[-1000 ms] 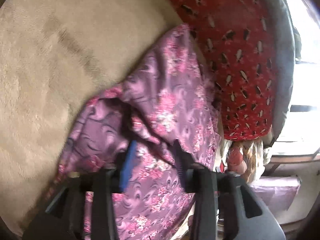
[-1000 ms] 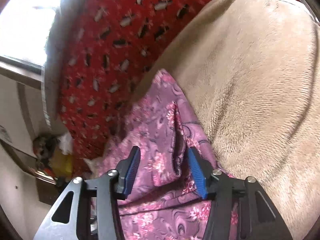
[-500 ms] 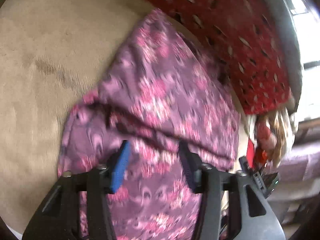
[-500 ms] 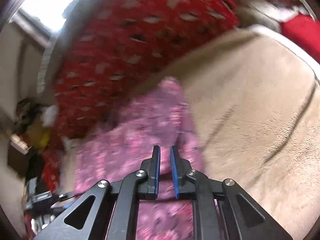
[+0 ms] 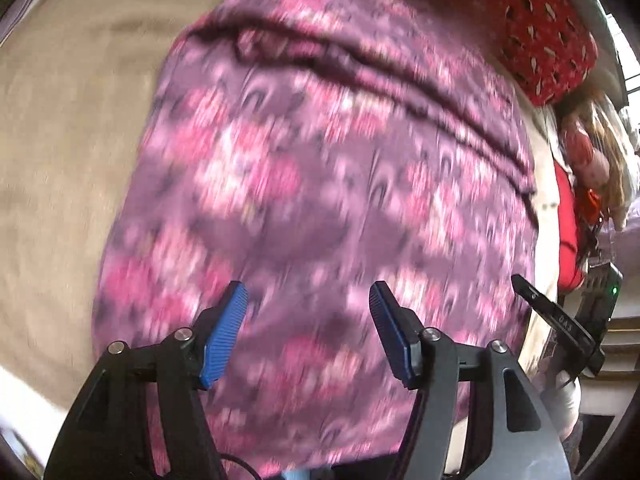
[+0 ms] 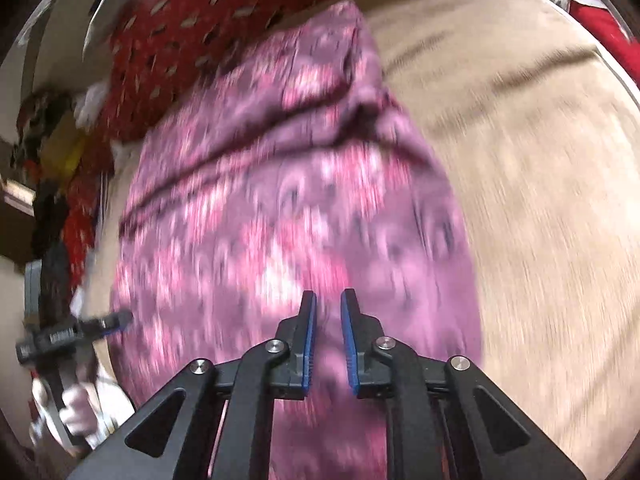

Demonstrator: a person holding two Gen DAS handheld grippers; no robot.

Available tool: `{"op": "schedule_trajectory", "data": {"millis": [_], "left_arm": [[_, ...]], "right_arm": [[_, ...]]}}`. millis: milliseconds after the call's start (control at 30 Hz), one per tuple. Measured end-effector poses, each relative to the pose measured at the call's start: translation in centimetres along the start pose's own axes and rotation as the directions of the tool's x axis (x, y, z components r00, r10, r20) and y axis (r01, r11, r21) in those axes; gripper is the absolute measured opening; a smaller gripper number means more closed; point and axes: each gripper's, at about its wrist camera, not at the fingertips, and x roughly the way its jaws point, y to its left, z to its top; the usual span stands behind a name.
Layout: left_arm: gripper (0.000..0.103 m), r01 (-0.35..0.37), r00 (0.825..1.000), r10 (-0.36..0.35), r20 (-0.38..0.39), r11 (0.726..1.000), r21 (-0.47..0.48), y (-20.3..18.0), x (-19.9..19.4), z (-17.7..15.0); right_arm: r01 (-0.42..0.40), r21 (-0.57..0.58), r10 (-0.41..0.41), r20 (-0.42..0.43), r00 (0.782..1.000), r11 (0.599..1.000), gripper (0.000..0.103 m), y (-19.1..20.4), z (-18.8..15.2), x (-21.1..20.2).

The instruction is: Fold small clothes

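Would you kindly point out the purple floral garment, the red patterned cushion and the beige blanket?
purple floral garment [image 5: 320, 184]: left wrist view, middle of the cloth.
red patterned cushion [image 5: 532, 20]: left wrist view, its patterned face.
beige blanket [image 6: 540, 184]: right wrist view, bare plush surface.

A beige blanket [image 6: 540, 168] lies beside a red patterned cushion [image 6: 192, 20], with what may be a doll [image 5: 592, 156] nearby.

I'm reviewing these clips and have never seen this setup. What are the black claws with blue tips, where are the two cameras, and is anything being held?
Each claw is a hand-held two-finger gripper, with a fisheye camera looking along its fingers. One view shows the left gripper, the other the right gripper. Below both lies a purple floral garment spread on a beige plush blanket, with a red patterned cushion behind. Both grippers' jaws are opening, the right ones only narrowly apart; nothing is pinched between either pair. The frames are motion-blurred.
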Motion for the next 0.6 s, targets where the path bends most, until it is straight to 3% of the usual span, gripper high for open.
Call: {"op": "schedule_trajectory", "data": {"millis": [133, 300, 367, 467, 533, 600], "left_arm": [[0.063, 0.017, 0.999, -0.018, -0.033, 1.0, -0.013, 1.0, -0.9, -3.2], [0.063, 0.06, 0.993, -0.069, -0.099, 0.994, -0.09, 4.5, -1.7, -6.8], [0.063, 0.092, 0.992, -0.103, -0.075, 0.987, -0.134, 6.4, -2.8, -8.0], [0.063, 0.134, 0.991, -0.137, -0.003, 0.968, -0.21, 10.0, -4.8, -9.7], [0.063, 0.123, 0.992, -0.126, -0.001, 0.965, -0.233, 11.7, -5.0, -10.5], [0.063, 0.124, 0.991, -0.134, -0.025, 0.96, -0.253, 12.8, -4.2, -11.2]], "right_arm": [[-0.005, -0.025, 0.004, -0.022, 1.0, 1.0, 0.028, -0.2, -5.0, -1.6], [0.029, -0.044, -0.028, 0.005, 1.0, 0.999, 0.034, -0.7, -9.9, -4.5], [0.048, -0.044, -0.047, 0.034, 0.998, 0.998, 0.036, -1.2, -11.3, -5.8], [0.112, -0.031, -0.108, 0.1, 0.989, 0.993, 0.046, -3.0, -13.4, -8.2], [0.135, -0.012, -0.132, 0.126, 0.983, 0.991, 0.05, -4.4, -14.5, -9.1], [0.102, 0.031, -0.105, 0.121, 0.987, 0.994, 0.051, -5.8, -15.3, -9.2]]}}
